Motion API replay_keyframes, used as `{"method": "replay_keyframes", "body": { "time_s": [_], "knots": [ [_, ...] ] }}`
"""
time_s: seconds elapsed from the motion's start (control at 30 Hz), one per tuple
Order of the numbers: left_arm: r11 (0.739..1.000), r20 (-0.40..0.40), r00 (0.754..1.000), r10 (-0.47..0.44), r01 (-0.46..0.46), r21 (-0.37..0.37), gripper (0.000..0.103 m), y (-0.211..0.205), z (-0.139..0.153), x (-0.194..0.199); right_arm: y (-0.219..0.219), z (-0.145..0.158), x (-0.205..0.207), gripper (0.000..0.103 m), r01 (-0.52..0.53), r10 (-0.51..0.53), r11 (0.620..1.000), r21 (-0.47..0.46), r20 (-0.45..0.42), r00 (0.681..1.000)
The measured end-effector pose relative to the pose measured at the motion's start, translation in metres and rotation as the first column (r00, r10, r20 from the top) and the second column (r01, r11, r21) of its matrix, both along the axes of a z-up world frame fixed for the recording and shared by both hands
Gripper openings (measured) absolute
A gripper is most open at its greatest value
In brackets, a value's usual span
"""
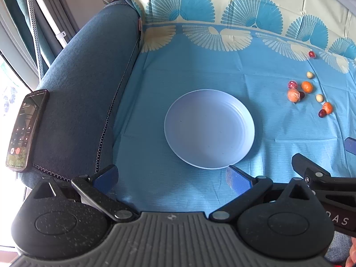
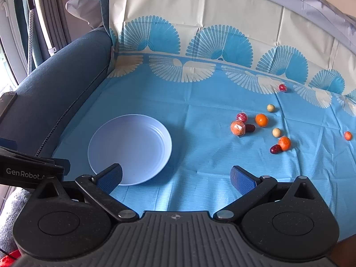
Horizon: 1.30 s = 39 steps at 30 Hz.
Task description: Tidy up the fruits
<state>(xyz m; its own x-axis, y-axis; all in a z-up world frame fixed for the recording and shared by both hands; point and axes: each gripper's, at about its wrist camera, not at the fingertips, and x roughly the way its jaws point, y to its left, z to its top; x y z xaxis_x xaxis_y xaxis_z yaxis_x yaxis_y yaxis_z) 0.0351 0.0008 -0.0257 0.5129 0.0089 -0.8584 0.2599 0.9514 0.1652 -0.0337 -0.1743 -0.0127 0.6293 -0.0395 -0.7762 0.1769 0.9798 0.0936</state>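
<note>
Fruits (image 2: 261, 120) lie scattered on the blue cloth (image 2: 200, 115), well right of the empty plate (image 2: 130, 149). Both tongs, left (image 1: 172, 178) and right (image 2: 176, 178), are spread apart, holding nothing. Risk: round fruit rolls off when nudged; soft cloth-covered sofa gives poor footing.

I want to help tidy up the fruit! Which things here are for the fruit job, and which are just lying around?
For the job:
- the empty plate
- the scattered fruits on the blue cloth
- the left gripper and right gripper, both open and holding nothing

Just lying around:
- the phone on the sofa arm
</note>
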Motion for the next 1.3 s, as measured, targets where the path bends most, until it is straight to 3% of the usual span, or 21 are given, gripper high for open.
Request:
{"method": "replay_keyframes", "body": {
  "time_s": [0.63,1.3],
  "knots": [
    [1.000,0.000,1.000,0.004,-0.004,0.009,0.103,0.001,0.002,0.000,0.001,-0.002,0.000,0.103,0.002,-0.002,1.000,0.002,-0.003,1.000],
    [1.000,0.057,0.998,-0.009,0.008,0.011,0.103,0.002,0.023,-0.024,0.003,0.015,-0.023,0.103,0.008,-0.008,1.000,0.004,0.034,0.999]
  ]
}}
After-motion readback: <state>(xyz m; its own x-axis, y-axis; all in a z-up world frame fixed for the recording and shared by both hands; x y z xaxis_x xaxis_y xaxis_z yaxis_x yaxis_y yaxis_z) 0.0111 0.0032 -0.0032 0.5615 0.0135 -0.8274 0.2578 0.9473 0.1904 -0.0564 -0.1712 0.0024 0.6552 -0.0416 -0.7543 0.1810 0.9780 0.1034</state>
